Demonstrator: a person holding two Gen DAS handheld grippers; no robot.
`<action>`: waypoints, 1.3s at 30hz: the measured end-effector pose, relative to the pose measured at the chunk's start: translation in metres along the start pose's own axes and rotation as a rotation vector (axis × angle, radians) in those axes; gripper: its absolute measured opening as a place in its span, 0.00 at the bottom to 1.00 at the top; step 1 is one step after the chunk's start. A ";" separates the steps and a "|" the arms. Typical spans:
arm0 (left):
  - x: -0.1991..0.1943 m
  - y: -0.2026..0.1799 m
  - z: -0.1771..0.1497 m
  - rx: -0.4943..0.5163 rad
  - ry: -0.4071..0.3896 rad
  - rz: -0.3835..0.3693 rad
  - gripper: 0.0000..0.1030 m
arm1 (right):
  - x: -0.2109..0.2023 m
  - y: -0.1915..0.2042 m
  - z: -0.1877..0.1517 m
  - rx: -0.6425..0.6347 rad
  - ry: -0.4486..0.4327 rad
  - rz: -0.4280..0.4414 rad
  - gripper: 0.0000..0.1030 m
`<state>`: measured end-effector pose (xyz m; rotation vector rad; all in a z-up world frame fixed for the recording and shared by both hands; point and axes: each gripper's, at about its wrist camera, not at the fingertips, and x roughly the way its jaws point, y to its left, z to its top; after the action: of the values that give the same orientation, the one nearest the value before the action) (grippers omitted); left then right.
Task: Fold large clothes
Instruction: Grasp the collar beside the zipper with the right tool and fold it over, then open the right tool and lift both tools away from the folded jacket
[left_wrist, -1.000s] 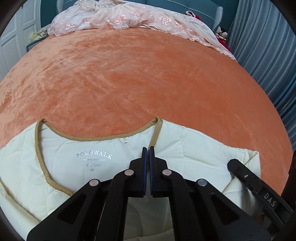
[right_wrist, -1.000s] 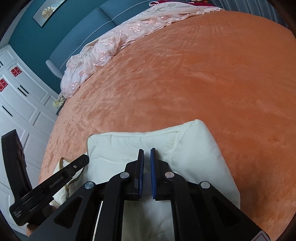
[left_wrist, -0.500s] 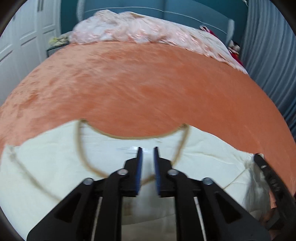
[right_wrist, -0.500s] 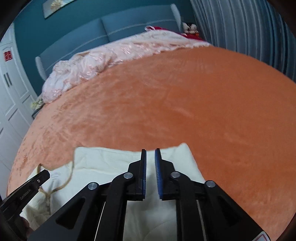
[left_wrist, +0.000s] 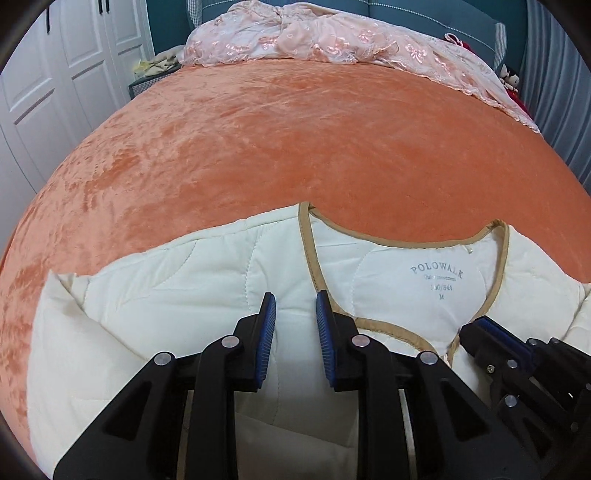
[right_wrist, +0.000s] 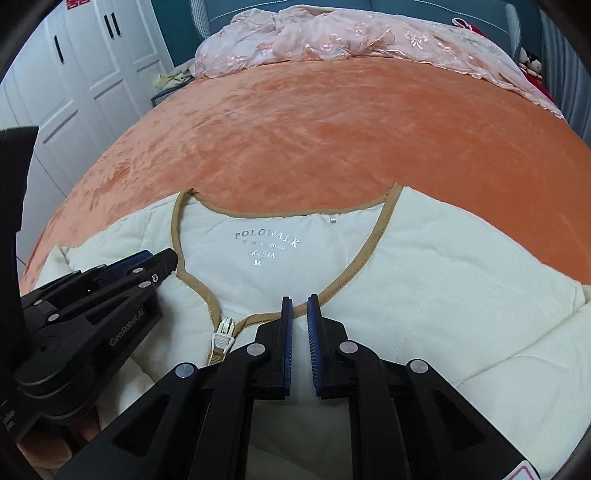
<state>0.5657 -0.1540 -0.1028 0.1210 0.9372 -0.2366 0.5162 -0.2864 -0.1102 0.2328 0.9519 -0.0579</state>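
A cream quilted jacket (left_wrist: 207, 280) with tan neckline trim lies folded on the orange bed, collar toward the far side; it also shows in the right wrist view (right_wrist: 443, 280). Its POLOWALK label (right_wrist: 266, 240) faces up and a white zipper pull (right_wrist: 223, 334) sits below the neckline. My left gripper (left_wrist: 295, 299) is open and empty just above the jacket's left chest panel. My right gripper (right_wrist: 300, 301) is slightly open and empty over the neckline trim, right of the zipper. Each gripper shows at the other view's edge: right gripper (left_wrist: 487, 328), left gripper (right_wrist: 155, 262).
The orange velvet bedspread (left_wrist: 295, 140) stretches beyond the jacket. A pink lace cover (left_wrist: 332, 40) is bunched at the headboard. White wardrobe doors (left_wrist: 55, 74) stand to the left and grey curtains (left_wrist: 561, 74) to the right.
Both grippers have swung left over the jacket and come closer together. The left jaws have opened wider; the right jaws have opened slightly.
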 end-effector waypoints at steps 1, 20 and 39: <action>0.002 -0.001 -0.001 0.006 -0.006 0.006 0.21 | 0.002 -0.003 -0.001 0.015 0.001 0.009 0.07; 0.013 -0.007 -0.009 0.016 -0.074 0.042 0.21 | 0.026 -0.004 0.002 0.051 -0.041 -0.022 0.00; -0.033 0.023 -0.023 -0.180 -0.129 0.153 0.25 | -0.047 -0.052 -0.023 0.368 -0.309 -0.218 0.10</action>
<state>0.5349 -0.1226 -0.0898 0.0110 0.8120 -0.0174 0.4627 -0.3347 -0.0935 0.4447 0.6494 -0.4599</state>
